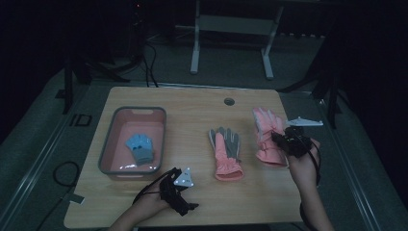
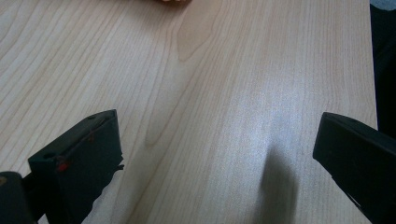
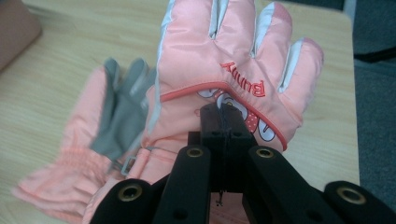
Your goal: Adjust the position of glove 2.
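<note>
A pink glove (image 1: 266, 139) with "Bunny" lettering hangs over the right side of the table, with my right gripper (image 1: 280, 138) shut on its back. In the right gripper view the jaws (image 3: 223, 116) pinch the fabric just below the lettering of the glove (image 3: 224, 51), whose fingers point away. Its mate (image 1: 226, 154), pink with a grey palm, lies flat mid-table and appears as the second glove (image 3: 109, 126) to the left. My left gripper (image 1: 187, 195) rests near the front edge, open (image 2: 219, 154) over bare wood.
A pink basin (image 1: 108, 144) with a grey rim stands at the left and holds a small blue glove (image 1: 140, 148). Its corner shows as the basin (image 3: 14, 23) at top left. The wooden table (image 1: 192, 106) has a cable hole (image 1: 229, 101) at the back.
</note>
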{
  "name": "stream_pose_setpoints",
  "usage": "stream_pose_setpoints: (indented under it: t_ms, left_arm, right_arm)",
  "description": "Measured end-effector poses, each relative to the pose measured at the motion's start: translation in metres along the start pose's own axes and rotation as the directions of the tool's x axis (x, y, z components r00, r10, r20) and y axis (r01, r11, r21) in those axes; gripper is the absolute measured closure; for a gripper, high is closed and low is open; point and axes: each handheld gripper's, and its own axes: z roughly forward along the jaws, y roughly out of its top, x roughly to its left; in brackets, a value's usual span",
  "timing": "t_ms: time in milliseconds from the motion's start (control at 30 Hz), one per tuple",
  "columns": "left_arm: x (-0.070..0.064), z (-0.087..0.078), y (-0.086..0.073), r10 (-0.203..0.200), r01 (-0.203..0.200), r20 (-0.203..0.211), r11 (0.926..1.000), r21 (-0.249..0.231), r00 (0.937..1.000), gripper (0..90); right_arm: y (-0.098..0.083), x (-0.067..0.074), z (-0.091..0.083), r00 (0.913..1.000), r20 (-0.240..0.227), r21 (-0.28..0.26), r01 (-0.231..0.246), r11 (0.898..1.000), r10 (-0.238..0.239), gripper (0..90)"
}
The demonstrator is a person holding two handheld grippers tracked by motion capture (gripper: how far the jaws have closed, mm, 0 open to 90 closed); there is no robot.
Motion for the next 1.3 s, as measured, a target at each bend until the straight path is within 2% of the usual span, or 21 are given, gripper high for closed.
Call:
stream_pose_setpoints:
  t_ms: [200, 300, 400, 667, 867, 1100, 1300]
  left_arm:
    - [0.001, -0.002, 0.000, 0.008, -0.008, -0.004, 1.0000, -0.001, 1.0000, 1.4]
    - [0.001, -0.002, 0.000, 0.007, -0.007, -0.007, 1.0000, -0.001, 1.0000, 1.4]
    - [0.000, -0.003, 0.001, 0.008, -0.008, -0.007, 1.0000, -0.004, 0.9999, 1.4]
    - [0.000, -0.003, 0.000, 0.012, -0.012, -0.004, 0.9999, -0.006, 0.9999, 1.4]
    - [0.000, -0.003, 0.001, 0.018, -0.018, -0.002, 0.9998, -0.008, 0.9998, 1.4]
    - [-0.001, -0.003, 0.001, 0.016, -0.016, 0.000, 0.9998, -0.008, 0.9999, 1.4]
    - [-0.002, -0.002, 0.001, 0.017, -0.017, -0.002, 0.9998, -0.006, 0.9998, 1.4]
  right_arm:
    - [0.011, 0.028, -0.009, 1.0000, 0.002, -0.024, 0.000, 1.000, 0.000, 90.0]
    - [0.014, 0.042, -0.010, 0.9999, -0.015, -0.026, -0.008, 1.000, 0.008, 90.0]
    - [0.016, 0.058, -0.007, 0.9997, -0.024, -0.025, -0.006, 1.000, 0.005, 90.0]
    - [0.012, 0.088, 0.010, 0.9982, -0.058, 0.009, -0.013, 1.000, 0.014, 90.0]
    - [0.008, 0.103, 0.033, 0.9984, -0.055, 0.049, -0.012, 0.999, 0.015, 90.0]
    - [-0.009, 0.113, 0.072, 0.9981, -0.053, 0.127, -0.026, 0.992, 0.032, 89.7]
    - [-0.019, 0.116, 0.090, 0.9980, -0.049, 0.150, -0.031, 0.988, 0.039, 89.2]
